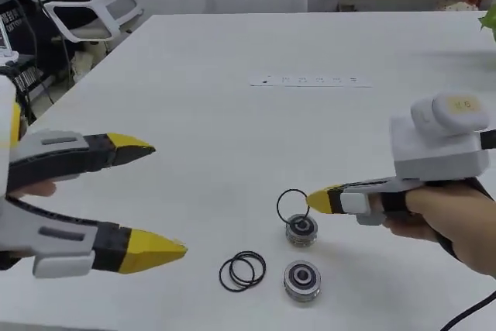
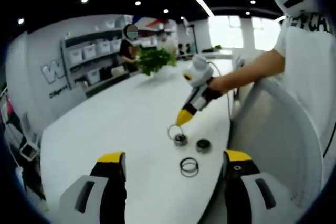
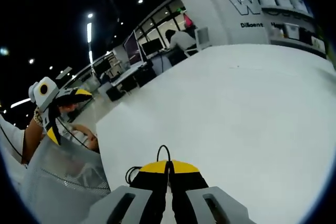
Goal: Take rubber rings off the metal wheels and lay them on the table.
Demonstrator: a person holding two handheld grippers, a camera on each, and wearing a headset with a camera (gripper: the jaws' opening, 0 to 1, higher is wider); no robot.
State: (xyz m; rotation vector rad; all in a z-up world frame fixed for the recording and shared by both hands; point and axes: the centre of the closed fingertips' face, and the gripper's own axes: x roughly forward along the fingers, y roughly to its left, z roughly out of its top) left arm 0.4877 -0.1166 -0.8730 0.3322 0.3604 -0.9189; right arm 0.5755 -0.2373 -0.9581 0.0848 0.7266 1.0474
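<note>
— Rubber ring (image 1: 293,205) first: what has hold of it?

— Your right claw (image 1: 314,201) does. Its jaws are pressed together on the ring's edge, and the thin loop stands up from the tips with its open face turned toward you.

— Where does that put it against the farther wheel (image 1: 301,229)?

— Right above it. The loop's lowest part sits at the wheel's top, and I can't tell whether it touches or has cleared.

— What lies around that wheel?

— A second wheel (image 1: 302,279) sits just beside it, on your side. Two loose rings (image 1: 242,270) lie flat and overlapping on the surface (image 1: 232,114), to the left of the farther wheel and a little nearer you.

— And my other hand?

— Your left claw (image 1: 164,199) is spread wide with nothing in it, well apart from the farther wheel on its left.

— So which way do I go?

— I'd judge the right claw is the one to use, since it's at the wheel already. Lift the ring clear, carry it left of the farther wheel toward the loose pair, then tip it flat before you let go.
</note>
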